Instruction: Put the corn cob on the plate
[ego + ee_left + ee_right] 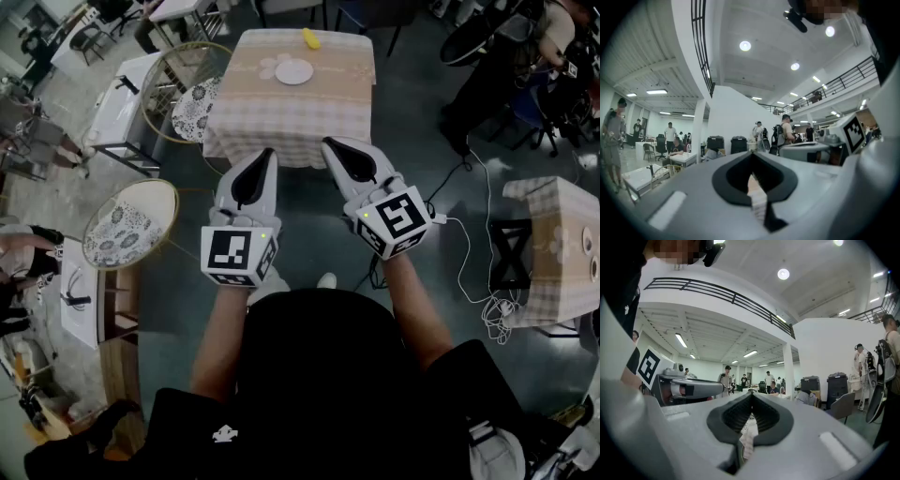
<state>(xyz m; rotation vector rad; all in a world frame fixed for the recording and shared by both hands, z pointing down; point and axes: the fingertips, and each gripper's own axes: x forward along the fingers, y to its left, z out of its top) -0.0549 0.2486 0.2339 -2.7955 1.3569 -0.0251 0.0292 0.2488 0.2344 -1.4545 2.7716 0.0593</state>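
Observation:
In the head view a yellow corn cob [310,38] lies at the far edge of a table with a checked cloth [281,117]. A white plate [294,71] sits just in front of the cob, nearer to me. Both grippers are held level, short of the table's near edge. My left gripper [268,153] is shut with nothing in it, and so is my right gripper [329,143]. In the left gripper view the jaw tips [751,154] meet, with the cloth showing through the gap below. The right gripper view shows its tips [751,394] closed the same way.
Two round chairs with patterned seats [200,108] [129,223] stand left of the table, beside a white table [127,98]. A cloth-covered box [553,253] and loose white cables [473,230] are on the floor at right. People stand around the hall.

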